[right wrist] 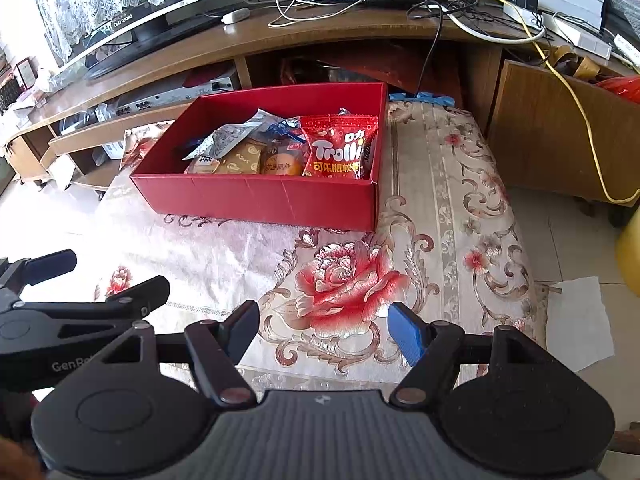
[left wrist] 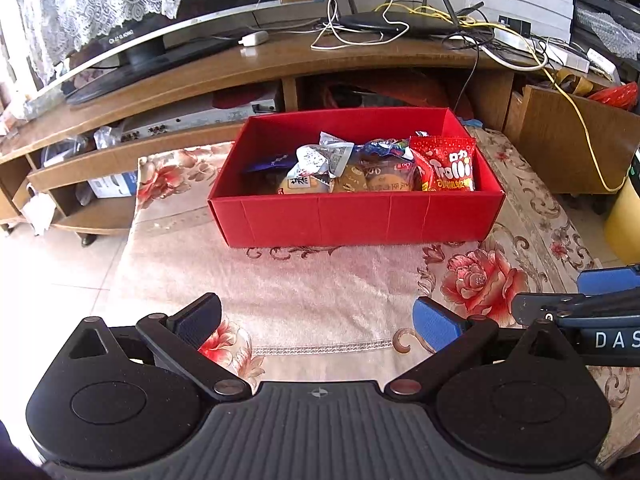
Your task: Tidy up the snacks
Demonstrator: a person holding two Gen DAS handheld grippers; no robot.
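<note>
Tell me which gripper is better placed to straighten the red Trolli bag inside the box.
Probably the right gripper: it is open, and the Trolli bag stands at the right end of the red box, almost straight ahead. The left gripper, also open, faces the middle.

The lower parts of the snack packets in the red box [left wrist: 356,218] are hidden behind its near wall in both views. The Trolli gummy bag [right wrist: 339,147] is cut off along its bottom edge by that wall, and the small print under its logo is too blurred to be read. A dark blue wrapper [left wrist: 267,163] is largely covered by the silver-grey packet [left wrist: 320,156]; what it holds cannot be told. The right gripper [left wrist: 592,300] is cut off by the left wrist view's right edge, so only part of its lettering is seen. The yellow container [right wrist: 629,256], possibly a bucket, is clipped by the frame edge.
</note>
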